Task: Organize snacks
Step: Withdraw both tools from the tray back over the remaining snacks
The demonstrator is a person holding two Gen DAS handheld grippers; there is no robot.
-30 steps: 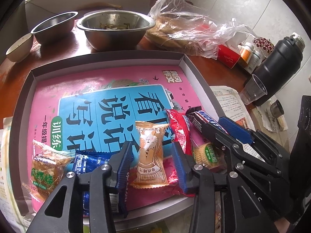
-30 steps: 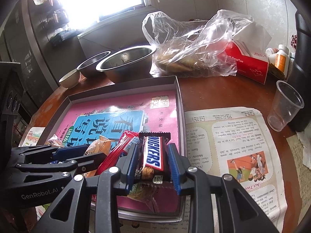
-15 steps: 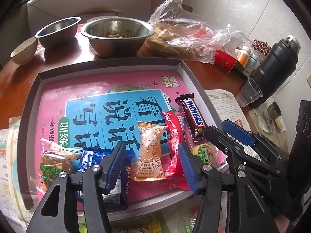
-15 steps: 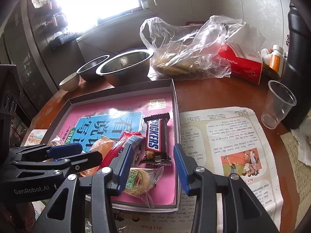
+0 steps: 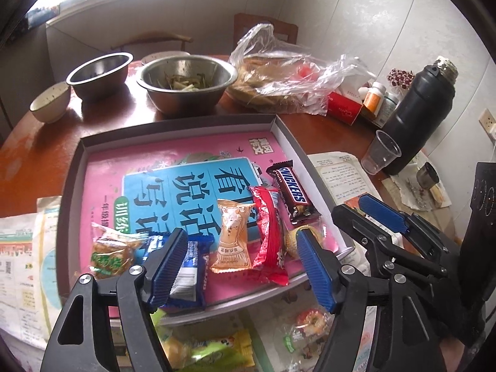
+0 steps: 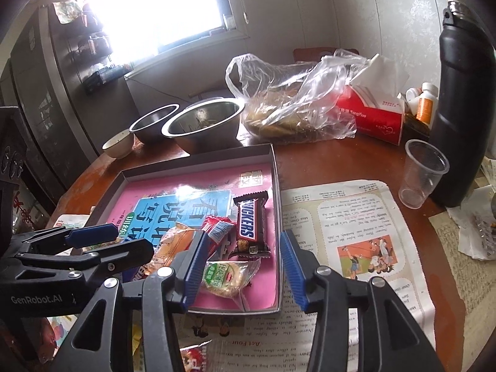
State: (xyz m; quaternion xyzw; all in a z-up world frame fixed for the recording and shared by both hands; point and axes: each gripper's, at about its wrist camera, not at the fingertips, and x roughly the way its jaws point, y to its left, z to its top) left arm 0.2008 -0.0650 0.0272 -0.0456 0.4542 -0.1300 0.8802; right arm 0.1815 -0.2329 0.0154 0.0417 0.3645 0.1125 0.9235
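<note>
Steel bowls (image 5: 186,83) sat at the upper centre of your left view, a black flask (image 5: 415,117) and clear cup (image 5: 379,156) at right. Your left gripper (image 5: 241,266) was opening wide, gripping nothing, over the grey tray (image 5: 74,167), where the Snickers bar (image 5: 291,193), red packet (image 5: 269,232), orange packet (image 5: 232,235) and blue packet (image 5: 189,276) lay along the lower edge.

From your right view, a plastic bag (image 6: 294,99) and red tissue box (image 6: 372,117) stood behind the tray (image 6: 198,161). Your right gripper (image 6: 241,269) was opening, empty, above the green-labelled cake (image 6: 226,276) at lower centre; a newspaper (image 6: 356,232) lay right.
</note>
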